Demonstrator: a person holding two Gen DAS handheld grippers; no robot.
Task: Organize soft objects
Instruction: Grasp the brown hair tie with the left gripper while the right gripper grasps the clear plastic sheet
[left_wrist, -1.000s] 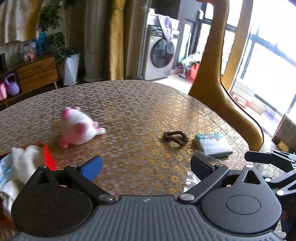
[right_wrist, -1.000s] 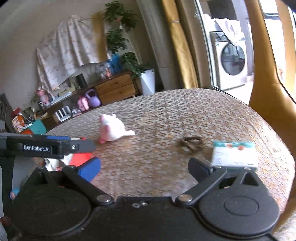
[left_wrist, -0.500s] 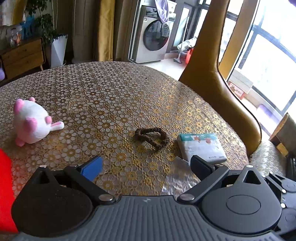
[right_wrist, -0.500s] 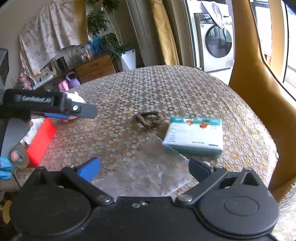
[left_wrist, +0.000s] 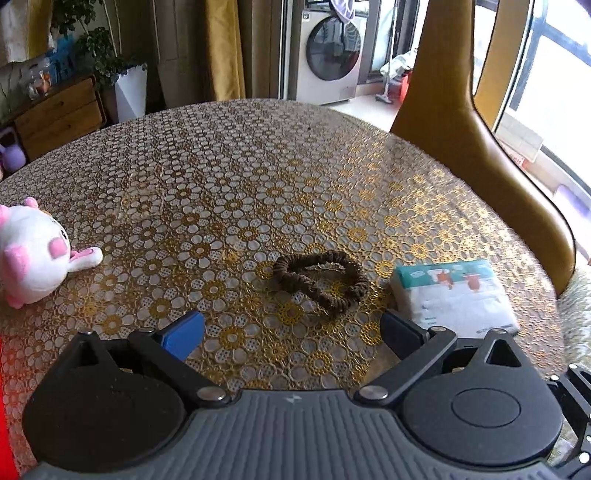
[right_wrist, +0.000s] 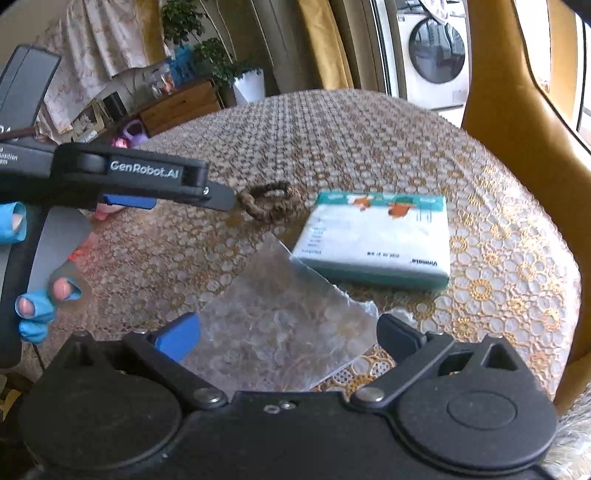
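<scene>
A brown hair scrunchie (left_wrist: 320, 278) lies on the table just ahead of my open left gripper (left_wrist: 291, 330), which holds nothing. To its right rests a white and teal tissue pack (left_wrist: 454, 295). A white and pink plush toy (left_wrist: 31, 254) sits at the far left. In the right wrist view the scrunchie (right_wrist: 267, 201) and tissue pack (right_wrist: 376, 240) lie ahead of my open right gripper (right_wrist: 288, 338), with a clear plastic bag (right_wrist: 280, 321) flat between its fingers. The left gripper's fingertips (right_wrist: 218, 195) reach close to the scrunchie there.
A round table with a gold floral cloth (left_wrist: 258, 177) carries everything. A mustard chair (left_wrist: 472, 122) stands at its right edge. A red container's edge (left_wrist: 4, 424) shows at the far left. A hand in a blue glove (right_wrist: 35, 306) holds the left gripper.
Both grippers have swung right and moved closer to the scrunchie and tissue pack. The red container and white cloth have slid out of the left view. The plastic bag now lies under the right gripper.
</scene>
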